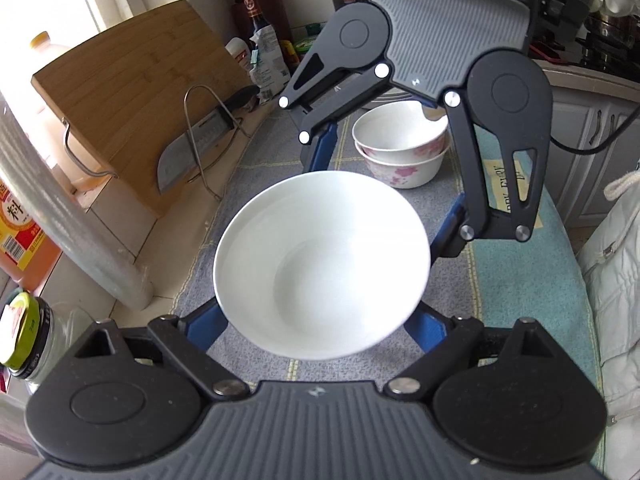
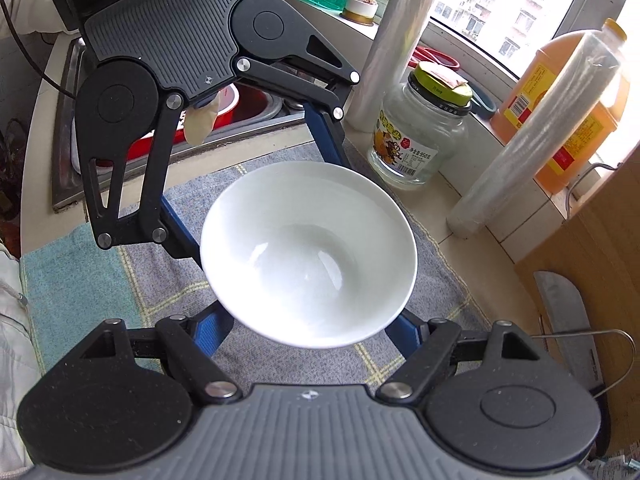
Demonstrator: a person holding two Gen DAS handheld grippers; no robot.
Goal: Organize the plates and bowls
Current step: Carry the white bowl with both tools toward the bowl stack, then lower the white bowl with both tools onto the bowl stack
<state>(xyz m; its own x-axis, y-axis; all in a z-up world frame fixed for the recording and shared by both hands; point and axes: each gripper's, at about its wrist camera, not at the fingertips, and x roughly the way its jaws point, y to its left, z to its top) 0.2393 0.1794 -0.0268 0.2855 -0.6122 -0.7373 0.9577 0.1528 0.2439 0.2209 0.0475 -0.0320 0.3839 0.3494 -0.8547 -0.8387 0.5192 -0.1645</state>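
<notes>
A plain white bowl (image 1: 320, 264) (image 2: 308, 256) hangs a little above the blue-and-grey cloth (image 1: 500, 280) (image 2: 80, 272), held from two opposite sides. My left gripper (image 1: 316, 320) (image 2: 254, 186) is shut on it, its blue fingers (image 1: 204, 324) pressing the bowl's outer wall. Facing it, my right gripper (image 1: 386, 190) (image 2: 308, 328) is shut on the same bowl from the other side. Behind it on the cloth stand two stacked floral bowls (image 1: 400, 148), apart from both grippers.
A wooden cutting board (image 1: 140, 92) and a cleaver (image 1: 192, 148) rest in a wire rack along the wall. Two film rolls (image 2: 400, 40) (image 2: 540, 132), a glass jar (image 2: 420, 132) and an orange jug (image 2: 560, 92) line the window ledge. A sink (image 2: 240, 108) lies beyond the cloth.
</notes>
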